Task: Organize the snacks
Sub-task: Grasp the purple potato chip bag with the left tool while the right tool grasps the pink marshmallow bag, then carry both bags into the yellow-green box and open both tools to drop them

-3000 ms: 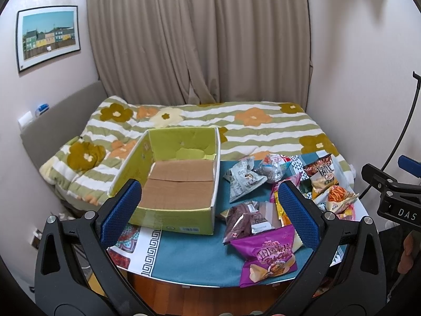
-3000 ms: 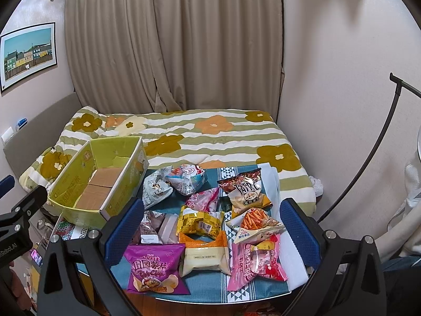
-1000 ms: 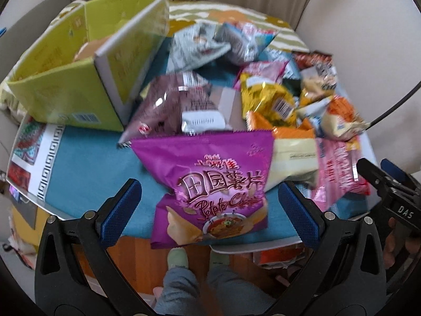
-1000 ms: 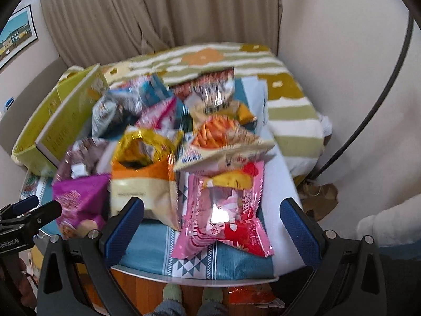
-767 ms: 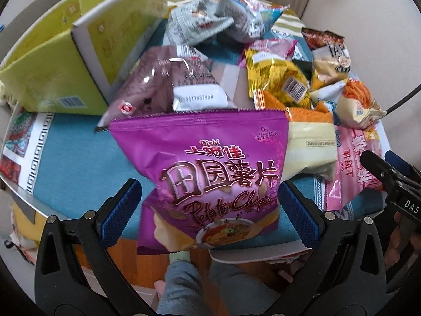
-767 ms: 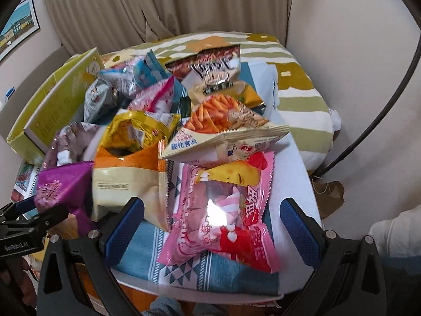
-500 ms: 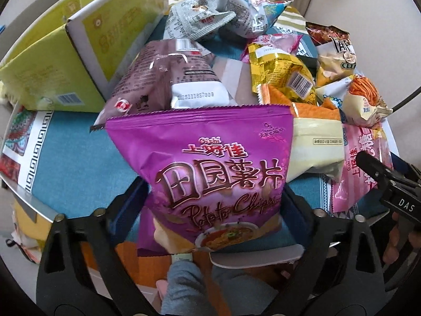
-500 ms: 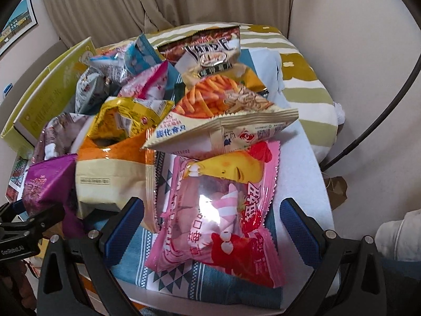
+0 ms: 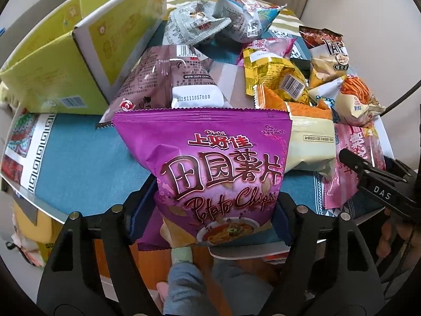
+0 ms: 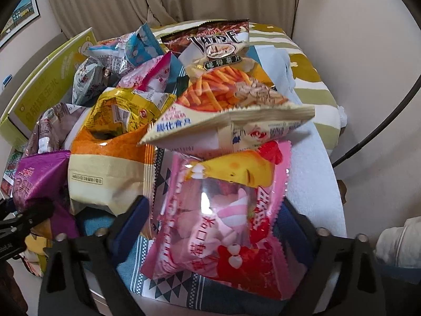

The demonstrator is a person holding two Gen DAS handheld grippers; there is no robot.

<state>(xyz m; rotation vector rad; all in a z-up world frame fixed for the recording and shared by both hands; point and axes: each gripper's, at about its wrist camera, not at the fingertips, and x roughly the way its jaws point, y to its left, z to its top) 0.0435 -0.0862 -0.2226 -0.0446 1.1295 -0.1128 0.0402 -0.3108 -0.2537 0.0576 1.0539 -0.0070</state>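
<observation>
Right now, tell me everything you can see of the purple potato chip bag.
The purple potato chip bag is a glossy, puffed foil pouch with a serrated top seal, large Chinese lettering, "Potato Chips" script and a soup bowl picture. It lies face up at the table's near edge, its bottom overhanging, its top over a mauve bag. The left gripper is closing on its lower sides.
</observation>
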